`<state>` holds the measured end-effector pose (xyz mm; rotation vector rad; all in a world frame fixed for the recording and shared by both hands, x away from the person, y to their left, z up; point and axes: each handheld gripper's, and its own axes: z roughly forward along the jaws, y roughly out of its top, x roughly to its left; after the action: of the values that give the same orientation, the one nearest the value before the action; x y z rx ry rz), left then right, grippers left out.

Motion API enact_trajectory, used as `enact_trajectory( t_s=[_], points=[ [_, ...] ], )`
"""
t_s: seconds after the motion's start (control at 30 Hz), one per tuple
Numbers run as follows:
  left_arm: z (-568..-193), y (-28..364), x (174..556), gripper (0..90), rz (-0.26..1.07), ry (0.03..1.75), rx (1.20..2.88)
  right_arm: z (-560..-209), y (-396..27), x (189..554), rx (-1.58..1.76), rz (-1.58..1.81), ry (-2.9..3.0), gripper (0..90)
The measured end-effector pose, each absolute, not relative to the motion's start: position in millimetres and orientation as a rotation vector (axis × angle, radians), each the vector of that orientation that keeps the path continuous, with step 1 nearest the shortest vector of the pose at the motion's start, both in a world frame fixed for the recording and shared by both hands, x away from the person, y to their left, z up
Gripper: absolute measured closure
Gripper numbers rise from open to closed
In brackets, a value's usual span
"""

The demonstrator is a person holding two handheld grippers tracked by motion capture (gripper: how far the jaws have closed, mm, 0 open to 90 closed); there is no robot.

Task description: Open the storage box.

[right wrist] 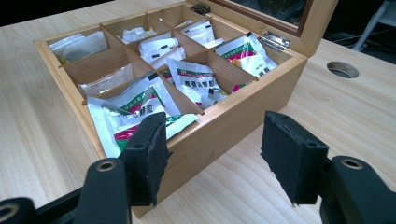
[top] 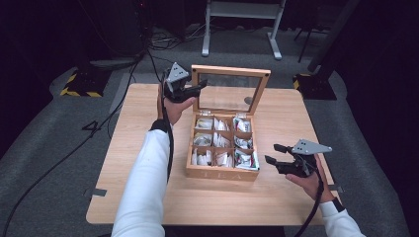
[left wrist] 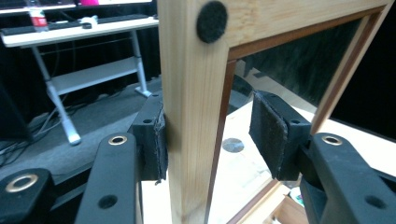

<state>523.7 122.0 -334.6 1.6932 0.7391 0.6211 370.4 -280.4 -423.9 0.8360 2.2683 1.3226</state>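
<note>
A: Tea box (top: pixel 222 170), wooden, near the middle of the table (top: pixel 276 202). Lid (top: pixel 230 71) raised upright at the far edge; wood frame with a clear pane, two metal hinges.

B: Interior?

A: Nine compartments, three by three, thin wooden dividers. Each holds paper sachets (right wrist: pixel 140 105). Most are white; those in the column nearest the right gripper carry green and red print. One printed sachet in the corner compartment laps up over the box's rim.

B: Left gripper (top: pixel 190 90)?

A: At the lid's left upright. In the left gripper view, one pad (left wrist: pixel 156 144) lies against the outer face of the wooden frame; the other pad stands off it on the pane side, with a gap. Jaws spread around the frame, not clamped on it.

B: Right gripper (top: pixel 276 154)?

A: Low over the table, just beside the box's right front corner. Jaws parted, nothing between them, no contact with the box.

B: Other marks?

A: Round dark felt pad (left wrist: pixel 211 21) on the lid corner; round hole (right wrist: pixel 342 69) in the tabletop beyond the box.
</note>
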Motion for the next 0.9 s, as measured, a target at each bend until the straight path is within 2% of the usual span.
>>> enact_trajectory(
  t_s=[0.6, 0.73, 0.9],
  points=[
    [-341, 116, 539, 47.7, 0.655, 0.798, 1.675, -427, -281, 371, 0.836, 1.302, 2.281, 41.0],
    [-344, 114, 548, 49.2, 0.678, 0.841, 1.723, -427, -280, 371, 0.831, 1.299, 2.286, 40.9],
    [-350, 115, 554, 50.8, 0.638, 0.869, 1.686, -428, -280, 372, 0.828, 1.288, 2.290, 40.8]
  ],
)
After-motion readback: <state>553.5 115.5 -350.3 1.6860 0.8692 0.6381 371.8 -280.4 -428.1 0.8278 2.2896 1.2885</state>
